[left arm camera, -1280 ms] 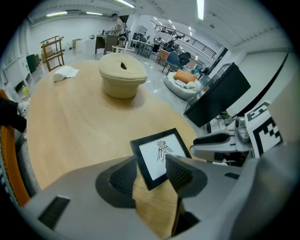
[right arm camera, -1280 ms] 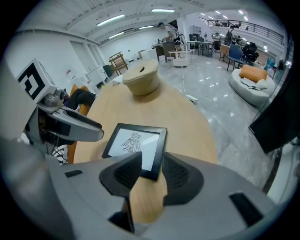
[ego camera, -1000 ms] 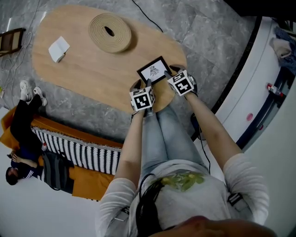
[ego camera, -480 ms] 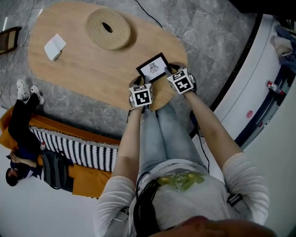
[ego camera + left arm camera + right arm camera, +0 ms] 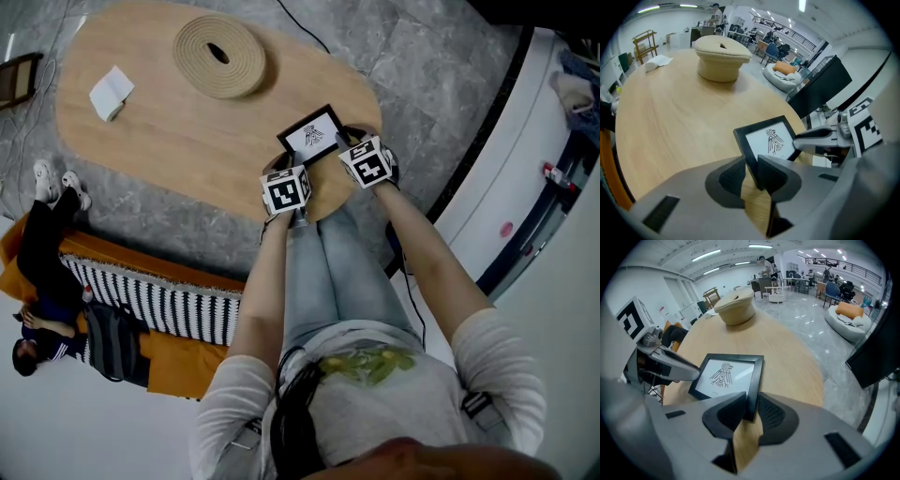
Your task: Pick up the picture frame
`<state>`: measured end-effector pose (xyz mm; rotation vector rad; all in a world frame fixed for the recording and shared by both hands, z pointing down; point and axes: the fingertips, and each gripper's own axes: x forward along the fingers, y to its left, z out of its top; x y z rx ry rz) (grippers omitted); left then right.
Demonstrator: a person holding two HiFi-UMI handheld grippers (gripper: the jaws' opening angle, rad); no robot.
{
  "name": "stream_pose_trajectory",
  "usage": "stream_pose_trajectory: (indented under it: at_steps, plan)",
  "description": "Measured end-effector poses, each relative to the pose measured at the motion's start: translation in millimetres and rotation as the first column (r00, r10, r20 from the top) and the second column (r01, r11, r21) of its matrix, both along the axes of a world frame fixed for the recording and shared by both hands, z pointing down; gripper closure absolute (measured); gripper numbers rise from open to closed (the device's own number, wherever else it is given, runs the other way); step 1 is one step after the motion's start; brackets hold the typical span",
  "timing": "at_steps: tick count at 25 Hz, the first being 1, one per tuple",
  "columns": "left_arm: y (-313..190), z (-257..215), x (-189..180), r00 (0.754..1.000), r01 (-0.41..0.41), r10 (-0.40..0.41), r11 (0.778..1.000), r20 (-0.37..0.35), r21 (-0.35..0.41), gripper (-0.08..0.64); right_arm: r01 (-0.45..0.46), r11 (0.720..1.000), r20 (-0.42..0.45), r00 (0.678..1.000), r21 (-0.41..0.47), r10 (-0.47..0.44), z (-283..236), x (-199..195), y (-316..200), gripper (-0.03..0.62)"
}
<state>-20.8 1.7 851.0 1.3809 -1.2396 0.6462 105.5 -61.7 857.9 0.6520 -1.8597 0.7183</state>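
Grasp: my left fingers (image 5: 731, 176) and right fingers (image 5: 726, 416) have just been closing and now pinch the picture frame (image 5: 312, 134).
Next: lift it level off the bench (image 5: 159, 131).

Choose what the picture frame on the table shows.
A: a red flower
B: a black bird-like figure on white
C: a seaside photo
B: the picture frame has a black border around a white sheet with a black bird-like drawing.

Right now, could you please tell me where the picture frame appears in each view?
Head view: picture frame above centre, at the table's near end.
Left gripper view: frame lower centre-right.
Right gripper view: frame lower centre-left.
Shared landmark: the round woven coil, beyond the frame in every view.
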Motion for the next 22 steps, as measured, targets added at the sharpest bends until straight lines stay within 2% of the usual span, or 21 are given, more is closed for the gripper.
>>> stream_pose_trajectory:
  at_steps: [8,22]
  plan:
    - [7,1,-3,1.0,0.02,-0.022,0.998,-0.022,-0.067,0.483,-0.009,0.999,-0.012,1.0,-0.039,0.009,-1,0,3,0.514]
    - [4,-27,-14,0.999,0.032,-0.034,0.998,-0.031,-0.062,0.492,-0.036,0.999,0.006,0.999,-0.036,0.036,-28,-7,0,0.514]
